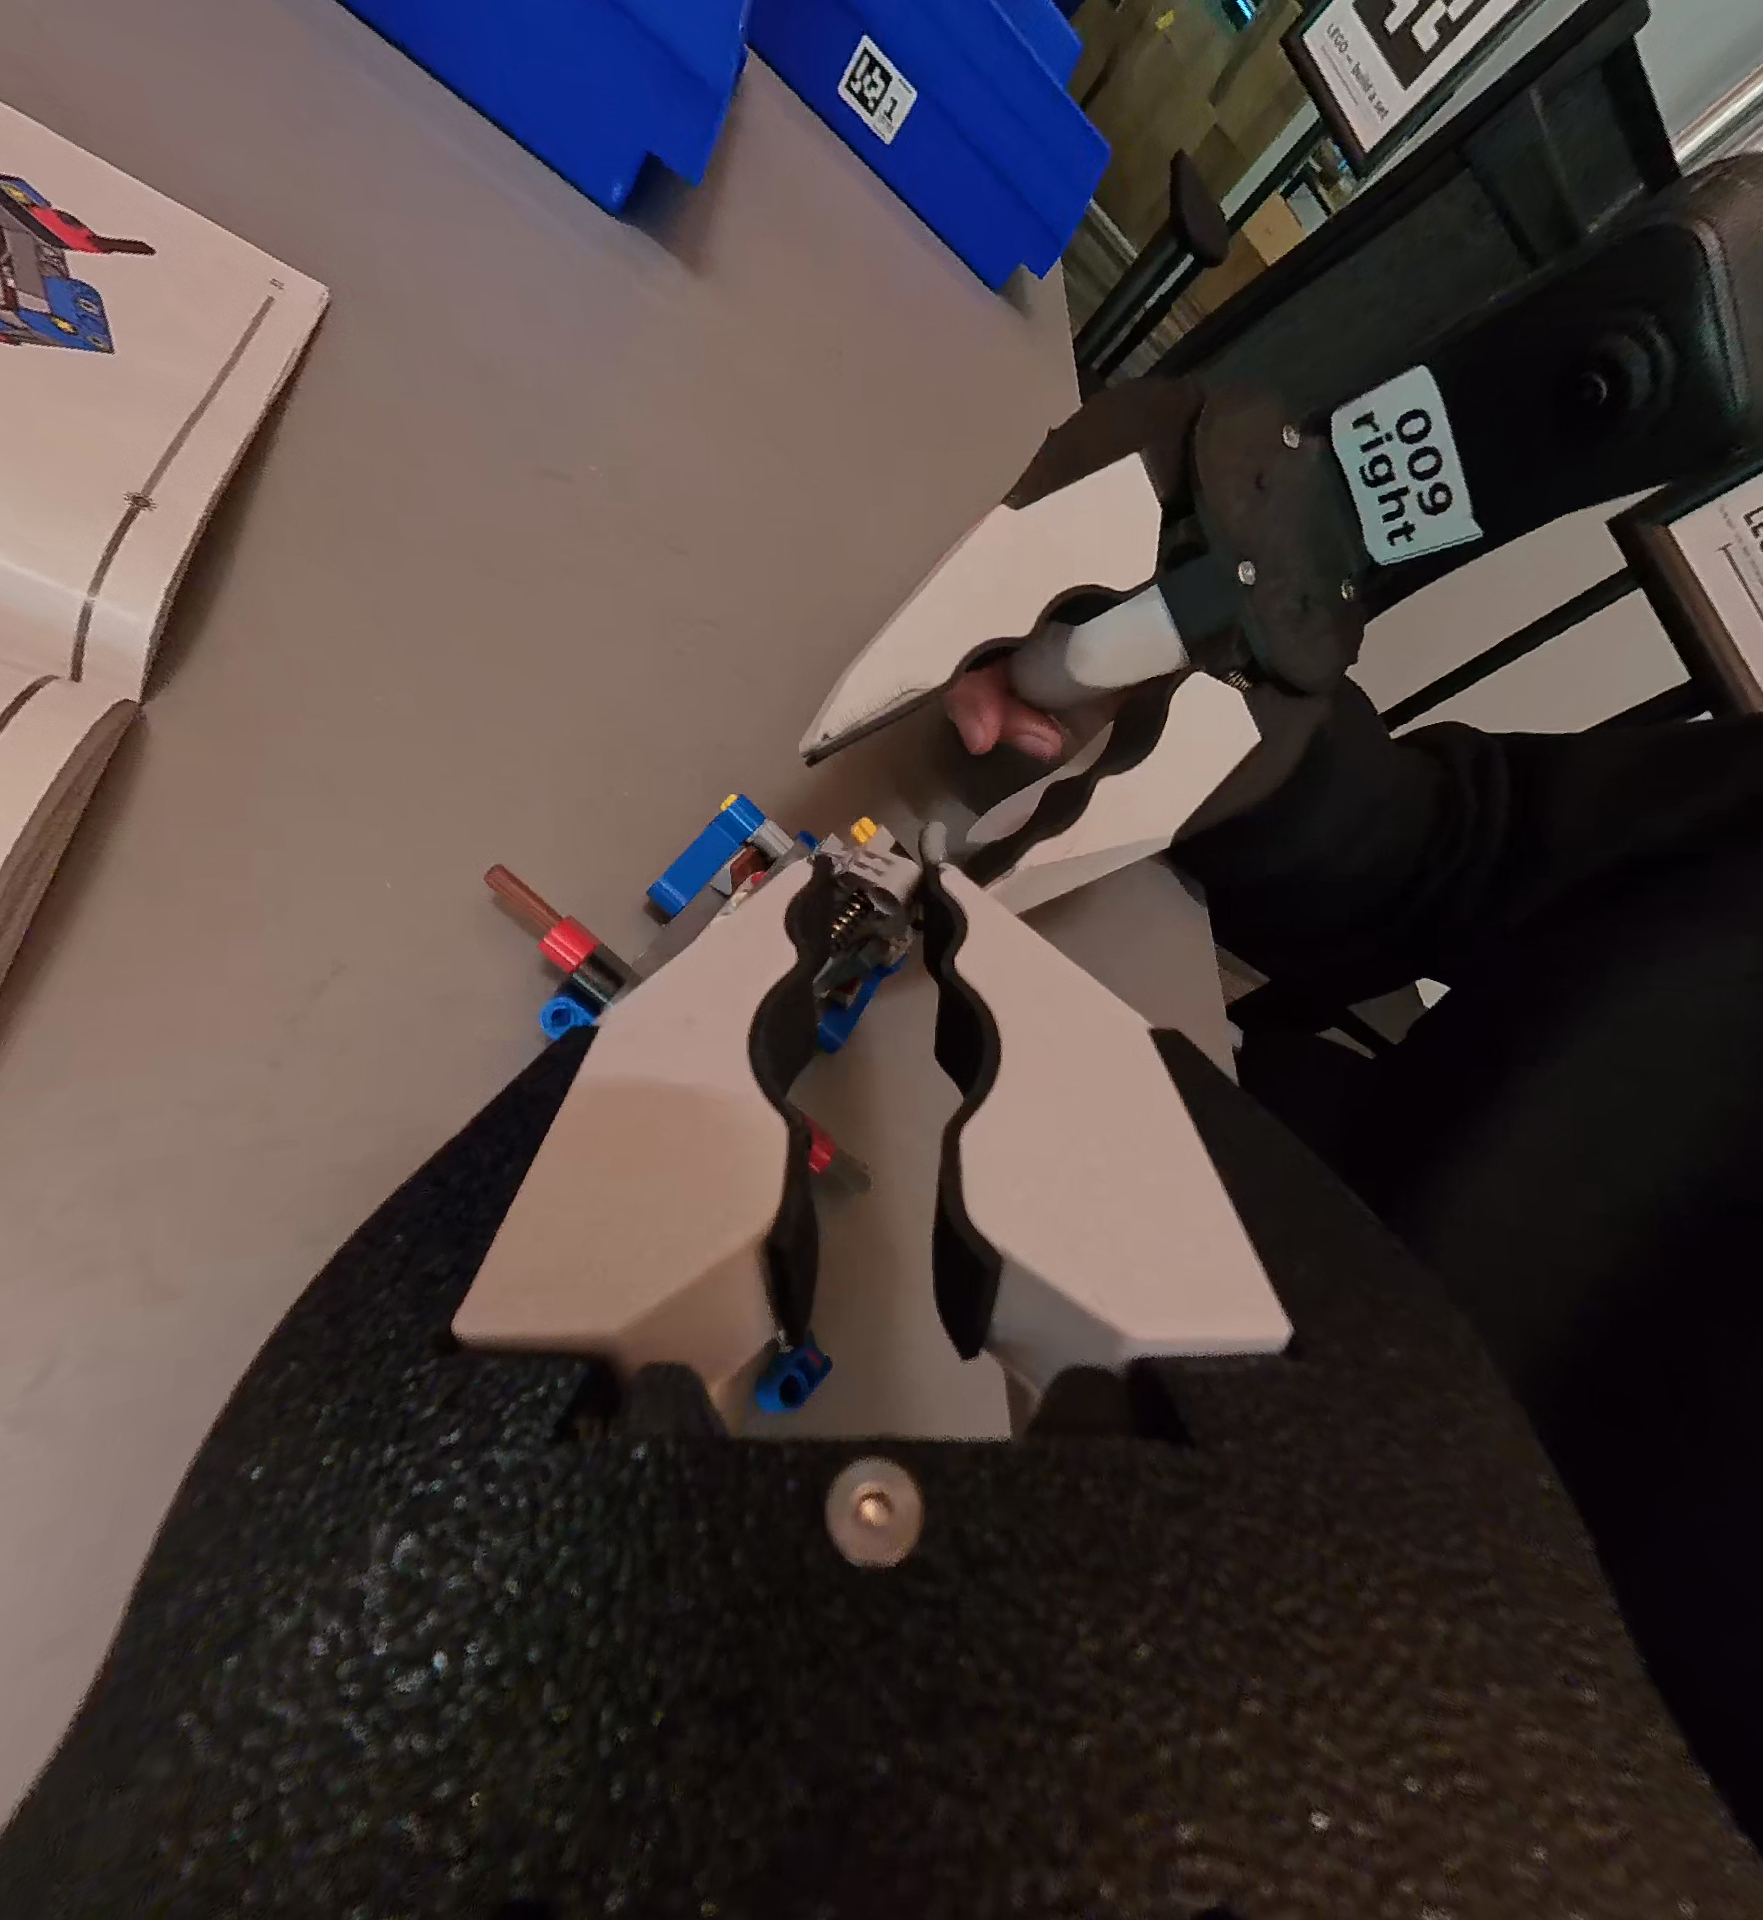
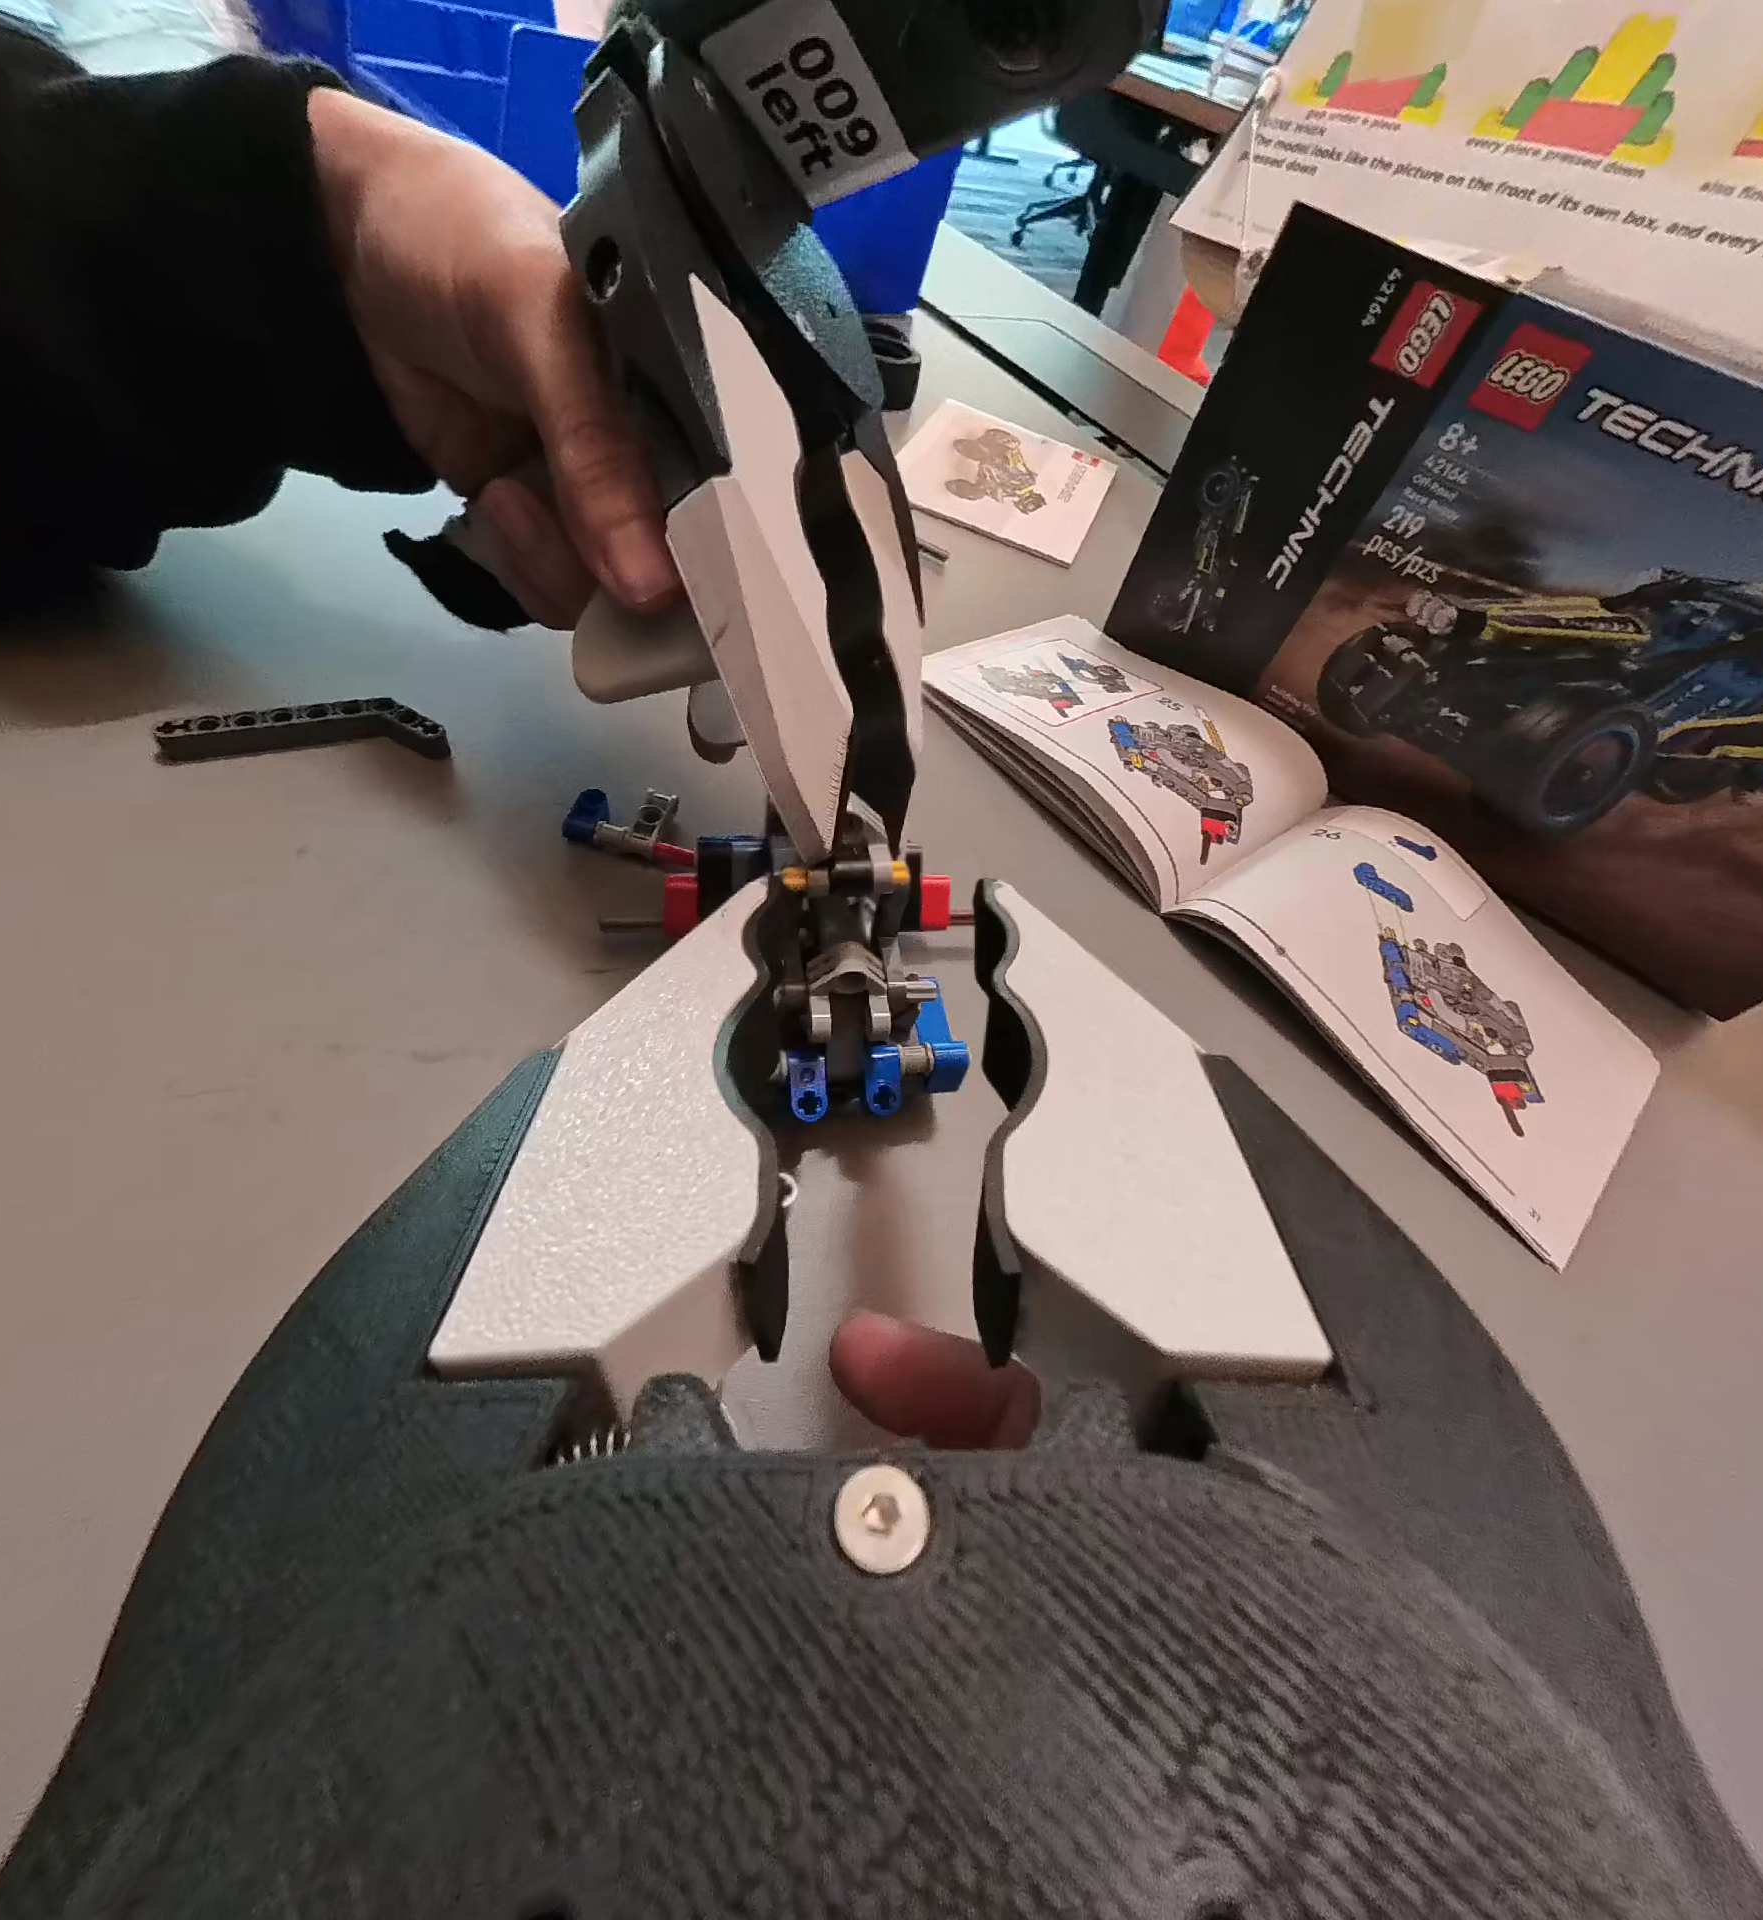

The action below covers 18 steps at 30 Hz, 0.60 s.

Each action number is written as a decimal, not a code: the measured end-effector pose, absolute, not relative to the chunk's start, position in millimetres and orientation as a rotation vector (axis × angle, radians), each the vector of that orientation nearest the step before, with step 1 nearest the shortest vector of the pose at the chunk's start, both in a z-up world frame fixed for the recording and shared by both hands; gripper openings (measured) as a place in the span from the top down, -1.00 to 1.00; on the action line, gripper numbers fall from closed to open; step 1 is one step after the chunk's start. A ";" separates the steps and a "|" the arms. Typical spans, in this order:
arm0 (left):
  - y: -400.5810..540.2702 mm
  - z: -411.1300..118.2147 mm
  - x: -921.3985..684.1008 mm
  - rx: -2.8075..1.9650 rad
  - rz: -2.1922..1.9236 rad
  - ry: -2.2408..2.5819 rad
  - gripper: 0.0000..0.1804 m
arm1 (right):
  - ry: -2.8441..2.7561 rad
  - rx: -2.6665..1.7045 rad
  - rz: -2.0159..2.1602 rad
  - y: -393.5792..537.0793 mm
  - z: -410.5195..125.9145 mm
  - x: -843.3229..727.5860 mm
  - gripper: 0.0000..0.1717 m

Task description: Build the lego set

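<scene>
One brick chassis assembly (image 2: 856, 997), left gripper (image 2: 856, 836) pinching its grey top; right gripper (image 2: 872, 914) straddles, right pad clear. One open booklet (image 2: 1376, 935), one box (image 2: 1479, 582) cut off. Far side of assembly hidden.

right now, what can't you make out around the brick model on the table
- brick model: its left flank, right wrist view, hidden behind the right gripper's finger
- its underside, left wrist view, covered by the left gripper's fingers
- blue bins: insides, left wrist view, cut off by the top edge

I count two blue bins (image 1: 648, 94), two booklets (image 2: 1272, 894), one box (image 2: 1542, 582), one brick model (image 2: 846, 987), one grey angled beam (image 2: 305, 727).
</scene>
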<state>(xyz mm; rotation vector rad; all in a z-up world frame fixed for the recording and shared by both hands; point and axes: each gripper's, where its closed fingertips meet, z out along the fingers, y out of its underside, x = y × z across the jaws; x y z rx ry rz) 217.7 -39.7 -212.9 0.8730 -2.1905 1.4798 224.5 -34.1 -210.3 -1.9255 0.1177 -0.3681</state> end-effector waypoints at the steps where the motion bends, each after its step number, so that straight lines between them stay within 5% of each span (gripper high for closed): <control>1: -39.5 -213.2 217.9 0.872 1.479 -2.191 0.85 | 0.115 -1.928 -0.367 -33.9 -210.8 224.5 0.61; 18: -38.3 -210.5 217.6 0.838 1.508 -2.167 0.85 | 0.071 -1.899 -0.400 -31.2 -206.6 226.2 0.56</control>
